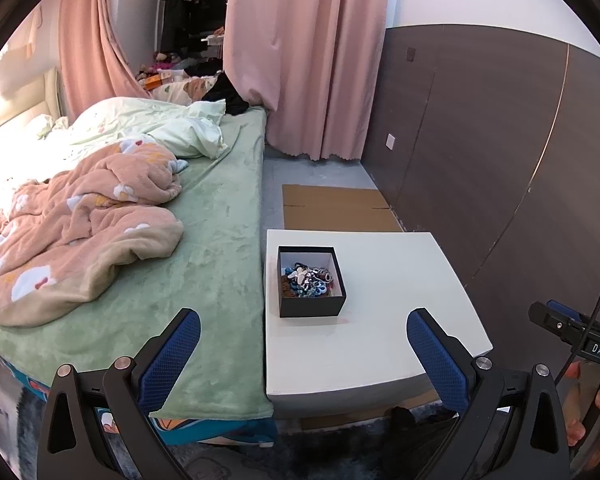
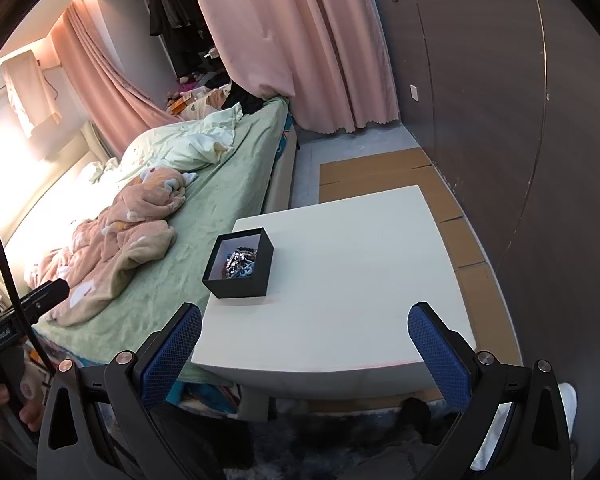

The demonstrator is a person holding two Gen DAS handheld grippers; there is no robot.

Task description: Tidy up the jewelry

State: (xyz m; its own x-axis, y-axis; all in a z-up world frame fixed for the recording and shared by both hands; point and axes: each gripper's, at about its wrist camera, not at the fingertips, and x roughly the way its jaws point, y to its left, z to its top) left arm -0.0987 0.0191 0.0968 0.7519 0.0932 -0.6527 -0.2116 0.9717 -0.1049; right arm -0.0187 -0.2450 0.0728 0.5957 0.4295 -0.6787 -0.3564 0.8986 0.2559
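Left gripper (image 1: pixel 303 344) was held level, jaws spread wide, nothing between the blue pads (image 1: pixel 172 356). Right gripper (image 2: pixel 305 340) same: jaws wide apart, pads (image 2: pixel 440 354) bare. In the left view, the right unit sat at 3 o'clock, with the person's right hand (image 1: pixel 592 412) wrapped on its handle. In the right view, left hand (image 2: pixel 4 404) gripped its handle at 8 o'clock.

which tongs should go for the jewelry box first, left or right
Left, probably. The black box sits nearly centred ahead of the open left tongs; for the open right tongs it lies off to the left, near the white table edge.
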